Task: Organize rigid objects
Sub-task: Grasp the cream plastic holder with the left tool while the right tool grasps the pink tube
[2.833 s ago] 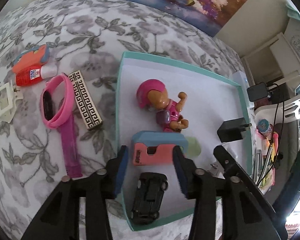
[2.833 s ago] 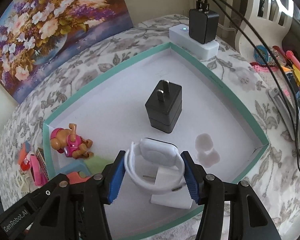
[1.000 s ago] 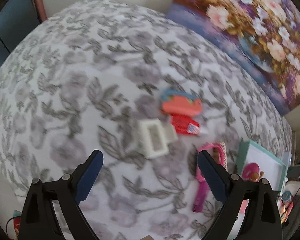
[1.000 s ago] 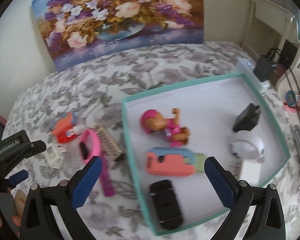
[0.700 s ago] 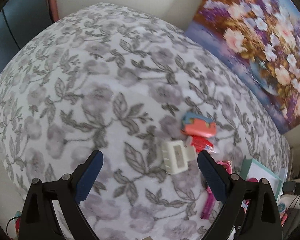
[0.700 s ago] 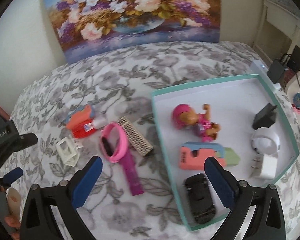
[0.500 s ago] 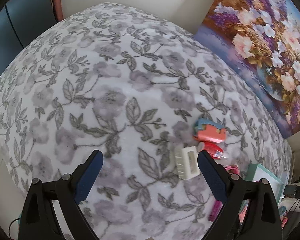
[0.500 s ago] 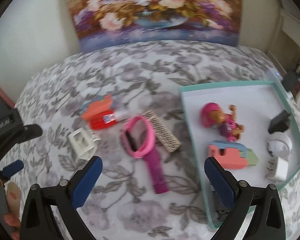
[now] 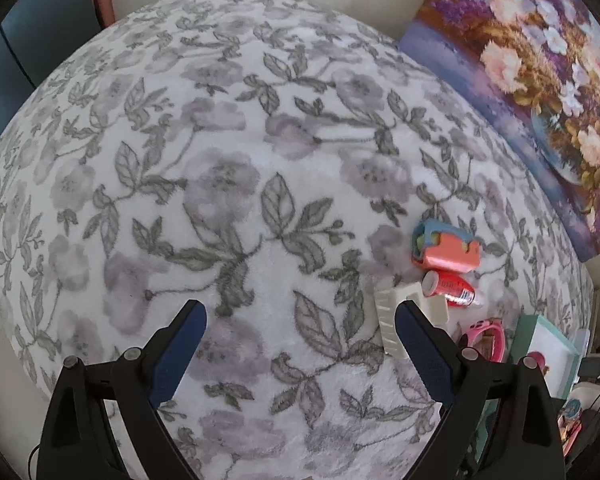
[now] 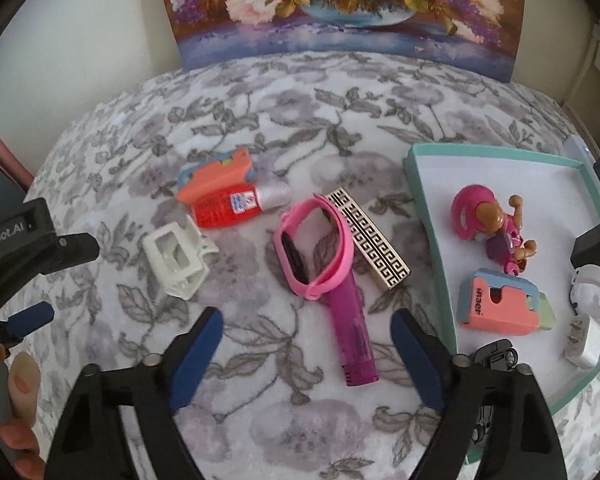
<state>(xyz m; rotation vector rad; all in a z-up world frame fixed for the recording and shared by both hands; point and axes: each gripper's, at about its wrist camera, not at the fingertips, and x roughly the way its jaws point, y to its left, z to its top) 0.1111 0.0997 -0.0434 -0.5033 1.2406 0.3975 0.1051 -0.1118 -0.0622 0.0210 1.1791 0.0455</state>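
Note:
On the floral blanket lie a white plastic frame [image 10: 177, 259], a red tube [image 10: 236, 203], an orange-blue block [image 10: 216, 174], a pink wristband [image 10: 314, 250], a magenta comb [image 10: 350, 330] and a patterned bar [image 10: 368, 238]. The teal-rimmed tray [image 10: 428, 216] holds a pink toy dog [image 10: 492, 222], another orange block [image 10: 500, 306], a black car [image 10: 494, 354], chargers and a white round device. My right gripper [image 10: 306, 354] is open above the comb. My left gripper [image 9: 300, 340] is open, left of the white frame [image 9: 388, 314]; it also shows in the right wrist view [image 10: 32, 264].
A flower painting [image 10: 340, 4] leans on the wall behind the blanket. A power strip and cables sit past the tray's far right corner [image 10: 580, 148]. Bare blanket [image 9: 220, 160] spreads to the left of the loose objects.
Both grippers left the tray, opened wide and swung left over the blanket. The left one turned toward the bare blanket; the right one now faces the loose objects.

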